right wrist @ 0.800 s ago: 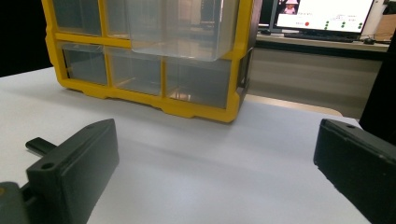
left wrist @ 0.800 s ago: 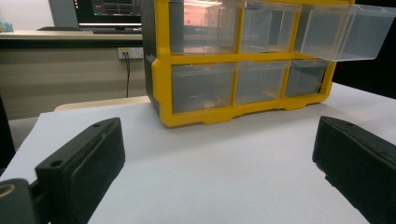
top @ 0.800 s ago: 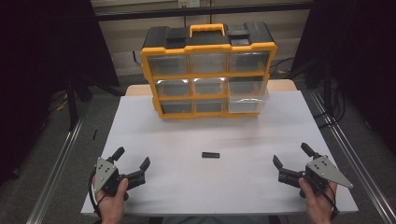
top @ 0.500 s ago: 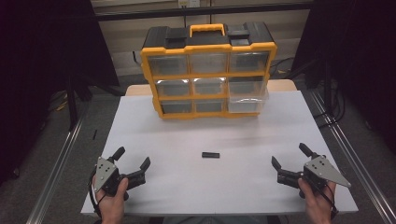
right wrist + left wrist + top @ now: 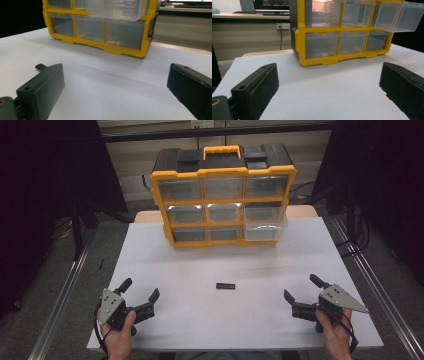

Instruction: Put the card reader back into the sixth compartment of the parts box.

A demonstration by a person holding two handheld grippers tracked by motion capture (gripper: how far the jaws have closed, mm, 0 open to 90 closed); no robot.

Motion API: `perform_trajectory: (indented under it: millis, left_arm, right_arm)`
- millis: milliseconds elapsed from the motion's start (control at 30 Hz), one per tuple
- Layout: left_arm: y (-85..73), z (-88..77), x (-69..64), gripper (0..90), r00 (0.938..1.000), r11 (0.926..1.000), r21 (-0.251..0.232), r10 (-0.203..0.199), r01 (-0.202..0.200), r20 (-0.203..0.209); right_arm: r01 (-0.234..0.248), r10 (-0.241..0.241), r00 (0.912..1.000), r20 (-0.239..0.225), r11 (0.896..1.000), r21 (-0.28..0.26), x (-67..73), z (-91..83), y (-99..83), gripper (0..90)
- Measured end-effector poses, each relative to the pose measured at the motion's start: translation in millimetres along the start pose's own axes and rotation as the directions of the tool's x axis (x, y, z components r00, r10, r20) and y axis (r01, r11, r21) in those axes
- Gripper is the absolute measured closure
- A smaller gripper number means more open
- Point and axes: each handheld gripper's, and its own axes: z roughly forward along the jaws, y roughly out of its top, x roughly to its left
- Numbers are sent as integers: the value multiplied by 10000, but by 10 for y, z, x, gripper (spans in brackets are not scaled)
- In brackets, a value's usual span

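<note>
2 hand-held grippers: L (image 5: pixel 140 290) jaws apart | R (image 5: pixel 303 287) jaws apart | sm. black item (image 5: pixel 225 286) mid-table, unclear

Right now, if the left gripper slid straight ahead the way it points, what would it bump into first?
Probably the yellow drawer cabinet: the left gripper looks at it over bare white table, open fingers empty.

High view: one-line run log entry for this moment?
left gripper: open | right gripper: open | small black part: on table, untouched | organizer: middle-right drawer out
</note>
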Motion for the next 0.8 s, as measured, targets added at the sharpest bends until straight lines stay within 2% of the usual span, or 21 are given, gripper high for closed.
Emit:
perform_trajectory:
  millis: [133, 233, 333, 433, 467, 533, 667, 800]
  left_arm:
    - [-5, 14, -9, 25, 9999, 9999, 39, 111, -111, 40]
    - [-11, 22, -14, 25, 9994, 9997, 139, 221, -225, 262]
    - [-12, 22, -21, 25, 9993, 9999, 96, 130, -133, 360]
    - [-15, 18, -22, 25, 9991, 9999, 49, 105, -107, 407]
    - [-13, 19, -14, 25, 9990, 9997, 87, 216, -219, 385]
    - [-11, 24, -15, 25, 9992, 9999, 82, 116, -119, 377]
    - [-3, 30, 3, 25, 9995, 9998, 111, 177, -180, 247]
    - [-6, 36, -8, 25, 9996, 9998, 95, 170, -172, 242]
  right_arm:
    - [149, -149, 9998, -136, 9999, 42, 27, 7, 3, 8]
    - [234, -234, 9996, -155, 9997, 20, 37, 19, 2, 6]
    - [176, -176, 9998, -136, 9998, -36, 46, 33, 5, 6]
    - [420, -419, 9985, -358, 9991, 42, 79, 68, 17, 7]
    - [483, -478, 9984, -295, 9987, 137, 91, 82, 23, 19]
    - [573, -570, 9982, -187, 9982, 183, 106, 103, 26, 35]
    - [535, -527, 9947, -887, 9985, 71, 109, 129, 40, 7]
    - [495, -479, 9938, -1001, 9987, 144, 146, 173, 62, 7]
